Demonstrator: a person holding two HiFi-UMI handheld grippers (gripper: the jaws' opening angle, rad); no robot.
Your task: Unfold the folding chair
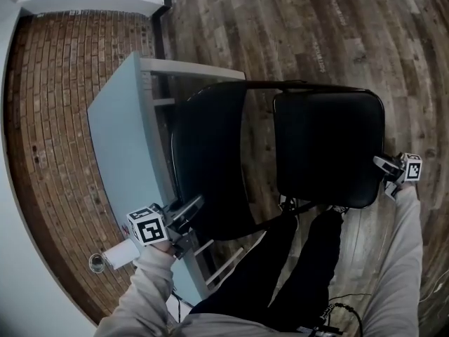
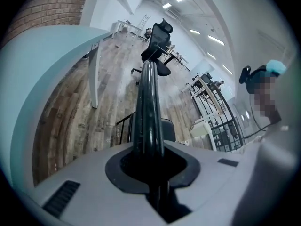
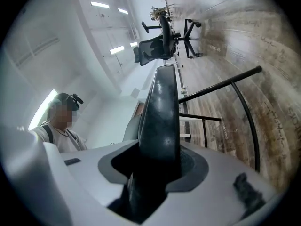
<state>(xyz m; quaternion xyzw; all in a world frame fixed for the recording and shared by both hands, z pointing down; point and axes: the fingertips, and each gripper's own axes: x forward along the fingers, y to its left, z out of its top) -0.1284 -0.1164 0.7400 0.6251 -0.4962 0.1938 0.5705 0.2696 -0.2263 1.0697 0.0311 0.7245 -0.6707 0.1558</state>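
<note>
**Task item.** The folding chair (image 1: 330, 149), black, stands on the wooden floor (image 1: 316, 34) directly in front of the person. In the head view its padded seat (image 1: 337, 118) is presented broad face up at the right. Its back panel (image 1: 207, 160) is seen to the left of the seat, with a strip of floor visible between the two. The back panel lies just beside the pale worktop (image 1: 123, 139), which is set against a brick wall (image 1: 56, 118).

**Left hand-held gripper (image 1: 184, 216).** It is positioned at the near end of the back panel. In the left gripper view a glossy black frame tube (image 2: 149, 107) is seen running away from the camera between the jaws. The jaws are clamped on this tube.

**Right hand-held gripper (image 1: 384, 168).** It is placed at the right-hand edge of the seat. In the right gripper view the rounded padded seat edge is lodged between the jaws, which are closed on it. Thin black frame bars (image 3: 221, 86) are visible beyond.

**Surroundings.** A black office chair (image 2: 157, 36) is noted farther off on the floor. The person's dark trouser legs (image 1: 302, 258) are seen below the seat.
</note>
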